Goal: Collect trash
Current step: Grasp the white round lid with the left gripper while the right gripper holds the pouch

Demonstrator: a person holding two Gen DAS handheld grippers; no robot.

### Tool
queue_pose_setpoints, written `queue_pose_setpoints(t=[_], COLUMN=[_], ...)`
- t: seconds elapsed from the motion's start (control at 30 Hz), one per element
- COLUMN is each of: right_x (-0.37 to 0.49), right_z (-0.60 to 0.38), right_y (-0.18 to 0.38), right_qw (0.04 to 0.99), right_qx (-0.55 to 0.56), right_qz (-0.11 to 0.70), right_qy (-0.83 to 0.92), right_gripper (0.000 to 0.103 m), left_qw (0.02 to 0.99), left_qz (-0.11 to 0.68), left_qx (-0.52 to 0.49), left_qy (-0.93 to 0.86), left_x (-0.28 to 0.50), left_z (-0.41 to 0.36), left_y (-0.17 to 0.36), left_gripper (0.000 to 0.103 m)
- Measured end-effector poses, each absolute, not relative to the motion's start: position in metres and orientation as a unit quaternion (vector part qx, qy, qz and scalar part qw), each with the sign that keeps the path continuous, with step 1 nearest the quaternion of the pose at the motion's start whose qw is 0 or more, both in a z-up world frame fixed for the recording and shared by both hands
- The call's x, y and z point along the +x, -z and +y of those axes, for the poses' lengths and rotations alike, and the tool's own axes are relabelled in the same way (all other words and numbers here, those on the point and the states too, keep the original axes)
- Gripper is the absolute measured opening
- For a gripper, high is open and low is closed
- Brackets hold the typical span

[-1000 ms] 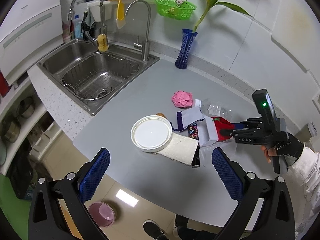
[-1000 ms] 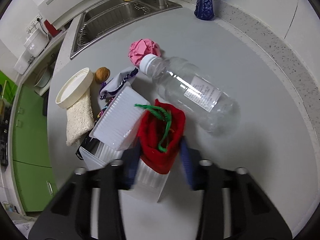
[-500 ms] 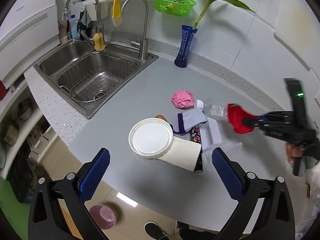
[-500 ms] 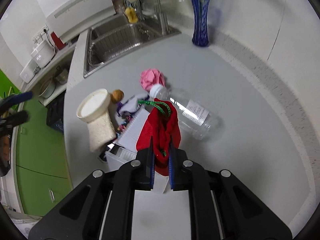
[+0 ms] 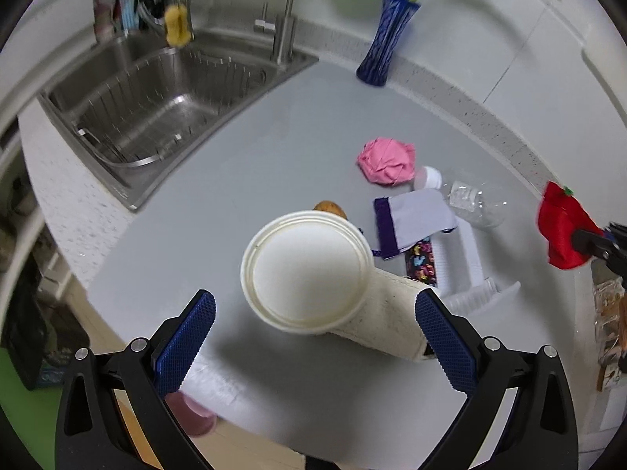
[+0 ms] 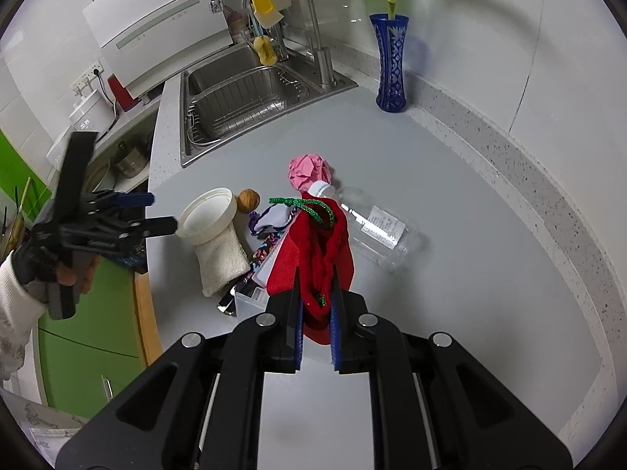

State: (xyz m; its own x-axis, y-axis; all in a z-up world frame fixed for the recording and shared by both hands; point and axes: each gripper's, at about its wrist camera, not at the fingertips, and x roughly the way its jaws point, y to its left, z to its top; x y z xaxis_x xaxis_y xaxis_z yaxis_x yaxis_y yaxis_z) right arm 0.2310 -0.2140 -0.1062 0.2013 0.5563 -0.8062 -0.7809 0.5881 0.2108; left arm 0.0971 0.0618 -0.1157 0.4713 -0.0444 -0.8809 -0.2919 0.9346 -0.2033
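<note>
Left wrist view: pale grey kitchen counter (image 5: 243,164) with a stainless steel sink (image 5: 164,90) set into its far left corner, wire rack inside, tap behind. Dark blue ribbed glass vase (image 5: 386,41) against the white wall. Scattered at centre: crumpled pink paper ball (image 5: 386,160), clear plastic bottle with white cap (image 5: 466,199) lying on its side, lilac cloth pouch with purple edge (image 5: 411,221), brown walnut (image 5: 331,208), ridged white plastic tray (image 5: 464,258). Nearest, a white round-lidded tub wrapped in cream fabric (image 5: 313,270), on its side. Left gripper (image 5: 313,337) angled steeply down, blue ridged pads spread wide on either side of the tub, not touching it. At the right edge, red knitted pouch with green cord (image 5: 560,227) pinched in the other tool's black tip, lifted clear of the counter.

Right wrist view: same counter (image 6: 450,180), sink (image 6: 250,102) and vase (image 6: 392,62) at the back, white appliance (image 6: 156,27) upper left, green cabinet front (image 6: 90,325) below the counter edge. Right gripper (image 6: 315,333) pointed down, jaws just been closing, now pressed tight on the red pouch (image 6: 317,250), which hangs above the bottle (image 6: 376,227) and tray. At left, a gloved hand (image 6: 47,270) in a white sleeve holding the left gripper (image 6: 162,213) beside the tub (image 6: 213,231), fingers apart.
</note>
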Motion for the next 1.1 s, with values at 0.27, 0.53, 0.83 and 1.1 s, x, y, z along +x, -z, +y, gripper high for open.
queue_pose_setpoints(t=[0.27,0.53,0.83,1.1], right_x=[0.238,0.244,0.248,0.246], right_z=[-0.216,-0.212,-0.213,-0.215], right_y=[0.113,0.119,0.121,0.117], right_qw=[0.764,0.761,0.762,0.767], right_qx=[-0.122,-0.123,-0.123,-0.122], right_qz=[0.466,0.472,0.474,0.468], right_qy=[-0.429,-0.427,-0.423,-0.423], right_gripper=[0.01,0.01,0.01,0.01], left_qw=[0.82,0.808,0.803,0.822], left_qz=[0.536,0.55,0.552,0.528], left_qx=[-0.191,-0.202,-0.217,-0.202], left_qy=[-0.067,-0.064,-0.063,-0.071], left_x=[0.119,0.133,0.138,0.128], left_z=[0.071,0.074,0.078,0.077], left_y=[0.148,0.166,0.173,0.154], left_gripper=[0.098,0.098,0.093,0.093])
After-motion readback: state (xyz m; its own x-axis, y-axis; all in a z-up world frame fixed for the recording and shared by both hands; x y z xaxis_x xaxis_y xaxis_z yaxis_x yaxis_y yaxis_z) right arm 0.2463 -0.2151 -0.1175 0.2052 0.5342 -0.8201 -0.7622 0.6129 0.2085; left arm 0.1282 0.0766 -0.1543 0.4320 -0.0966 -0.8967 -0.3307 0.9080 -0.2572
